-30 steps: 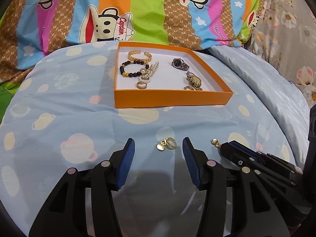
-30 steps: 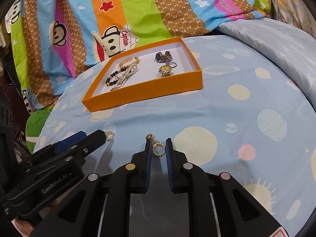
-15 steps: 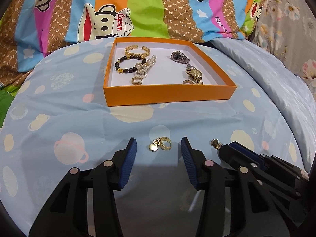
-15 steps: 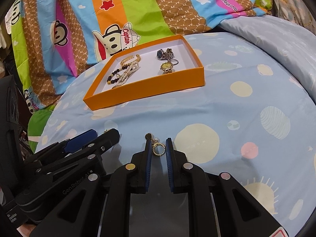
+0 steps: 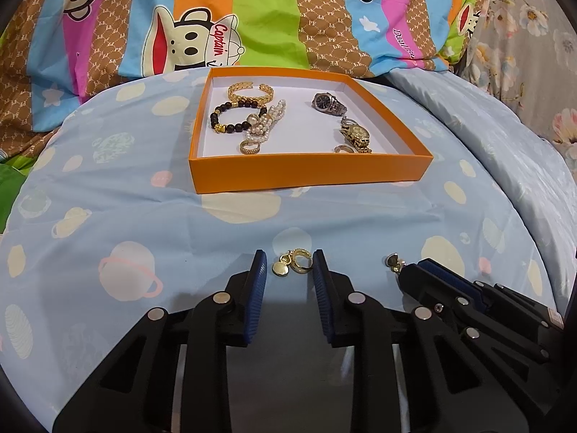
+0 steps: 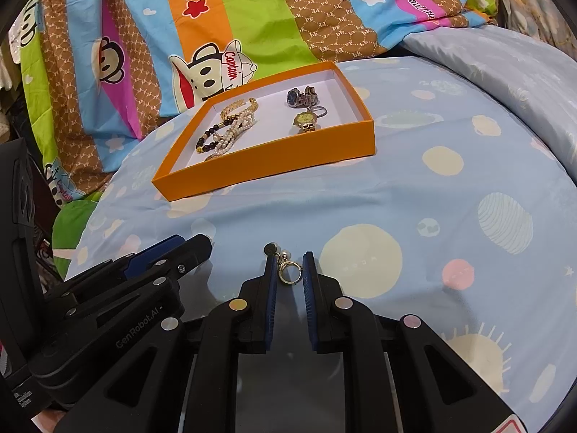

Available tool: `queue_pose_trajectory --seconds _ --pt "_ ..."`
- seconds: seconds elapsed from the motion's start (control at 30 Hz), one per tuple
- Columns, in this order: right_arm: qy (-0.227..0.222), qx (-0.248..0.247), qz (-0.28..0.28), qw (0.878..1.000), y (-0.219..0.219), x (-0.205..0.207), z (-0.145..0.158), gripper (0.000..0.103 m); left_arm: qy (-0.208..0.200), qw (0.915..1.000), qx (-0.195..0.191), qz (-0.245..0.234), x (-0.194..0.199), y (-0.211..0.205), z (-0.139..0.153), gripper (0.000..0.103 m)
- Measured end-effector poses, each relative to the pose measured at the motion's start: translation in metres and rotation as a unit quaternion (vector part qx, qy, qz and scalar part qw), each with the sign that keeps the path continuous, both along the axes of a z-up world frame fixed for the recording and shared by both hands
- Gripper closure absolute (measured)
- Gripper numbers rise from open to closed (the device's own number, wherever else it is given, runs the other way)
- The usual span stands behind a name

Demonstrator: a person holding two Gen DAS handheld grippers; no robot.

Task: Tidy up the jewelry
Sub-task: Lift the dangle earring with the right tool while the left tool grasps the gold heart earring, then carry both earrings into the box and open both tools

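On the blue bedsheet lies a gold hoop earring with a round disc (image 5: pixel 301 261). My left gripper (image 5: pixel 288 257) straddles it; its jaws are closing and the left pad still stands clear of the disc. My right gripper (image 6: pixel 288 258) is shut on a second gold earring (image 6: pixel 288 273), a ring with a pearl and a dark stud, low over the sheet. Seen from the left wrist, that earring (image 5: pixel 393 261) pokes out past the right gripper's tip (image 5: pixel 407 270). The orange box (image 5: pixel 310 176) behind holds bracelets, two watches and rings.
A bright striped cartoon blanket (image 5: pixel 267 18) is bunched behind the box. A pale blue quilt (image 5: pixel 505 151) rises at the right. The left gripper's body (image 6: pixel 108 306) fills the lower left of the right wrist view. Bare sheet lies between the grippers and the box (image 6: pixel 267 166).
The left gripper's jaws have drawn in from wide apart to close on either side of the hoop earring. The right gripper has stayed put, shut on its earring.
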State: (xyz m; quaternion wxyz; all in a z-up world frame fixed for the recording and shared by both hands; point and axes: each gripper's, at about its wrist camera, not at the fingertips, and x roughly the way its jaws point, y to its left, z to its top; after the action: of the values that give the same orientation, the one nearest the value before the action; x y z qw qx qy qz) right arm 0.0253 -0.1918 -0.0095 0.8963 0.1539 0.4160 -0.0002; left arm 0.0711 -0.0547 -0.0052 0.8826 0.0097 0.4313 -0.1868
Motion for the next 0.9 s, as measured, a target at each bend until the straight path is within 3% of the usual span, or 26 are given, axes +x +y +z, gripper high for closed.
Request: queue_pose_trajectory --seconds 0.4,0.9 --pt "0.000 -0.001 0.003 1.000 0.002 -0.006 0.001 0.089 0.001 1.0000 -0.009 0.005 -0.006 0.007 0.001 0.082" --pt "0.004 -0.020 0.025 0.999 0.012 -0.049 0.004 0.089 0.003 0.9999 -0.013 -0.009 -0.050 0.029 0.003 0.082"
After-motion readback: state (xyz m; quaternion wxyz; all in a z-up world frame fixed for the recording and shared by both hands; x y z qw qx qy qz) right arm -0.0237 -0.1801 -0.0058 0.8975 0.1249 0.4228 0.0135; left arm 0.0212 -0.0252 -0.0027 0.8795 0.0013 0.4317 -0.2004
